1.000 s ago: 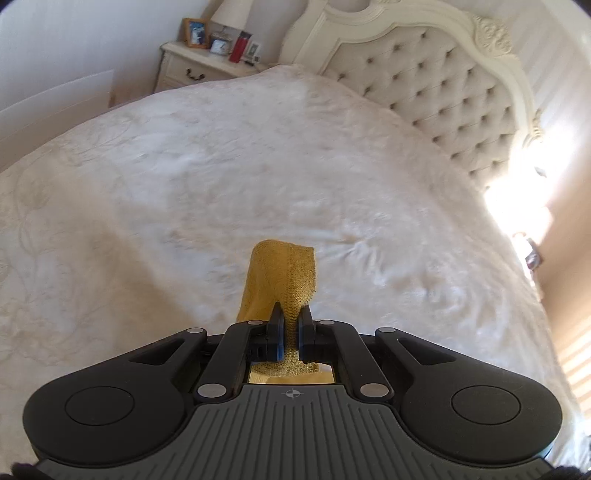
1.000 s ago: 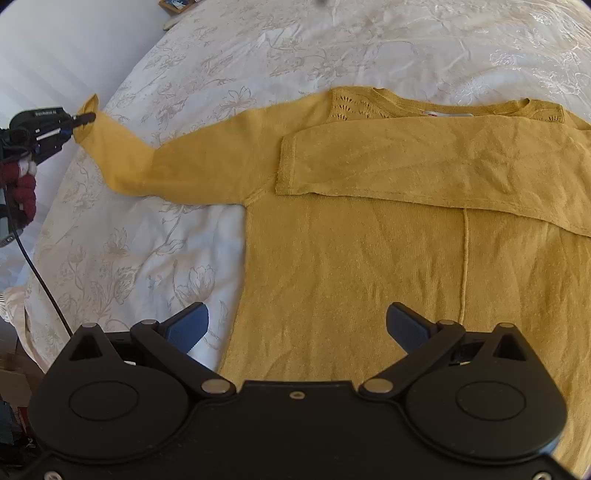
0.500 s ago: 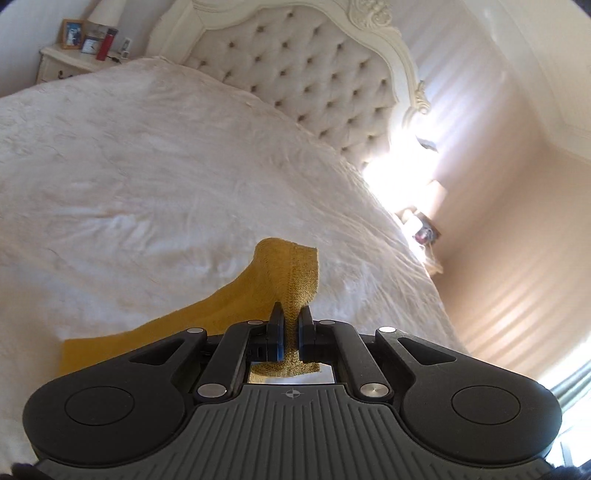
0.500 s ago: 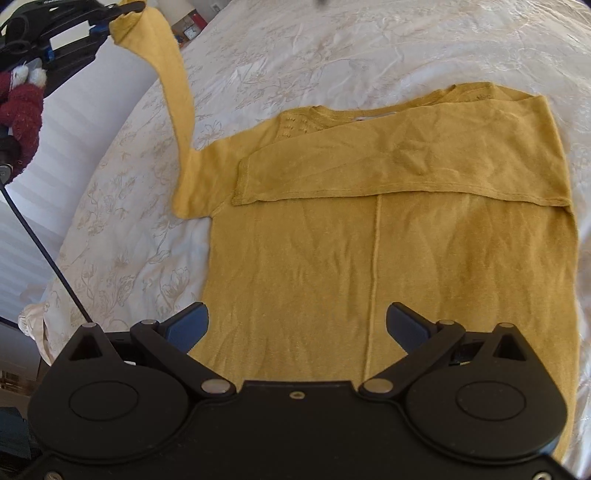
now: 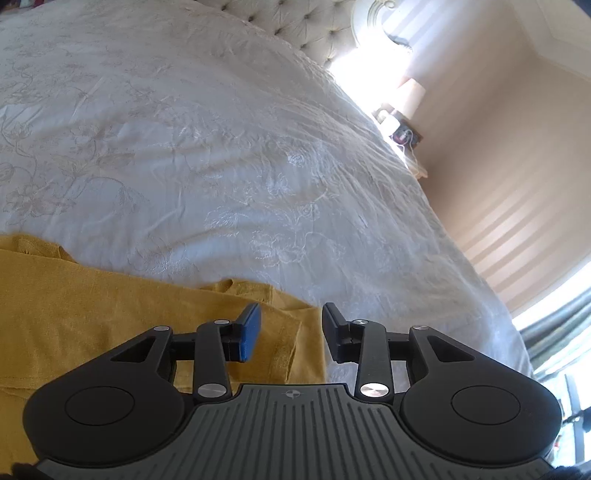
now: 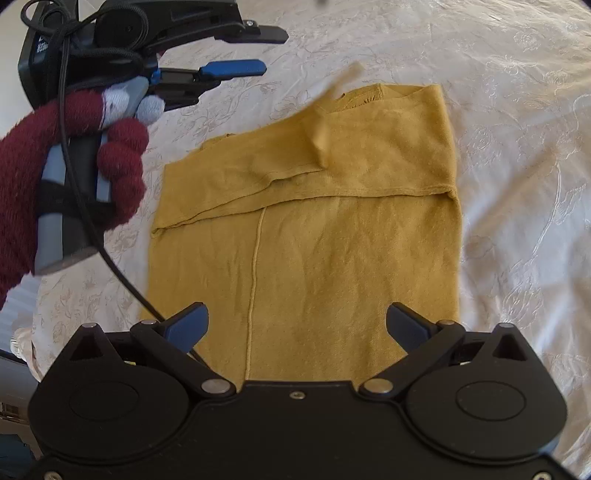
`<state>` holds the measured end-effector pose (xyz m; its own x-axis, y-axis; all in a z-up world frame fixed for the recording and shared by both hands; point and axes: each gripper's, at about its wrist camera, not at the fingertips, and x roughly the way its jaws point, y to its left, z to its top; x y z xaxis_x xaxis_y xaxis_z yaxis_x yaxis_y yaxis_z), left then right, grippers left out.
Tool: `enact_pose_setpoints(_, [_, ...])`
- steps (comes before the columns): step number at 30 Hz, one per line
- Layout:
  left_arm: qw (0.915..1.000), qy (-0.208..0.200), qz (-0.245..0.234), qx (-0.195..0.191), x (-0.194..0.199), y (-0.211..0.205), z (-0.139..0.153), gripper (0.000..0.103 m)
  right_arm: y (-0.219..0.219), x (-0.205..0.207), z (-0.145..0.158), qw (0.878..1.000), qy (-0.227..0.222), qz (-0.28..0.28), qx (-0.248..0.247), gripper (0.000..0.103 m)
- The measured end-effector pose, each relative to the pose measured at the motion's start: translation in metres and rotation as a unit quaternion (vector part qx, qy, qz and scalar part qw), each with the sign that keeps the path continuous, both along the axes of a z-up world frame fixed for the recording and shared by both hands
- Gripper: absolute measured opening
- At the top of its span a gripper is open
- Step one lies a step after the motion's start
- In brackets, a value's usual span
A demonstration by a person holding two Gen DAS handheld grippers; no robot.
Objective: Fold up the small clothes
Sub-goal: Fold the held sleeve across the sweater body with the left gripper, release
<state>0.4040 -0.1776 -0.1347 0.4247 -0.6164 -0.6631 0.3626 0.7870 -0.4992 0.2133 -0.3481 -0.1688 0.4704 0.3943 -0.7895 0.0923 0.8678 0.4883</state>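
Nearest the right wrist camera, the right gripper (image 6: 297,325) hangs with its jaws spread wide and nothing between them, above the lower body of the mustard sweater (image 6: 317,236). The sweater lies flat on the white embroidered bedspread (image 6: 517,155), both sleeves folded across its chest, and a raised seam runs down the middle of the body. One sleeve (image 6: 317,136) is blurred near its cuff and bulges up from the cloth below.

To the left in that view, a hand in a dark red glove (image 6: 74,162) grips the handle of the left gripper (image 6: 275,51), and a black cable (image 6: 110,266) loops from it across the bedspread toward the near gripper. Its jaws are opening; they stand apart with no cloth pressed between them.

From the left wrist camera, the left gripper (image 5: 291,332) hovers over the sweater's (image 5: 92,314) far edge, the sleeve's hem lying below the gap. Beyond stretches bare bedspread (image 5: 221,147), then a tufted headboard (image 5: 306,26), a lamp (image 5: 410,96) on a cluttered nightstand (image 5: 404,134), and a striped wall (image 5: 517,166).
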Motion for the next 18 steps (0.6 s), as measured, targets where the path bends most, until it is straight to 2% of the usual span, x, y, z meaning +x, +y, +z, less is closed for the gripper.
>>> enact_pose_setpoints(2, [0.9993, -0.017, -0.014, 0.028, -0.010, 0.003, 0.001, 0.044, -0.006, 0.005, 0.000, 1.000, -0.003, -0.002, -0.003, 0.102])
enact_pose_setpoints(6, [0.9943, -0.039, -0.012, 0.099, -0.021, 0.033, -0.005, 0.044, -0.016, 0.022, 0.002, 1.000, -0.018, -0.008, -0.013, 0.102])
enact_pose_setpoints(10, [0.9864, -0.022, 0.026, 0.161, -0.014, 0.080, -0.025, 0.044, -0.025, 0.048, 0.004, 0.999, -0.042, -0.012, -0.020, 0.102])
enact_pose_setpoints(14, [0.9772, 0.012, 0.085, 0.194, -0.006, 0.128, -0.047, 0.044, -0.031, 0.081, -0.003, 0.998, -0.047, -0.017, -0.032, 0.101])
enact_pose_setpoints(15, [0.9752, 0.021, 0.096, 0.199, -0.004, 0.138, -0.053, 0.044, -0.032, 0.088, -0.005, 0.998, -0.048, -0.022, -0.039, 0.090])
enact_pose_setpoints(16, [0.9734, 0.029, 0.103, 0.202, -0.003, 0.145, -0.058, 0.044, -0.034, 0.096, -0.009, 0.997, -0.046, -0.028, -0.046, 0.072])
enact_pose_setpoints(18, [0.9692, 0.042, 0.109, 0.217, -0.003, 0.159, -0.068, 0.044, -0.038, 0.112, -0.018, 0.997, -0.031, -0.040, -0.052, 0.062])
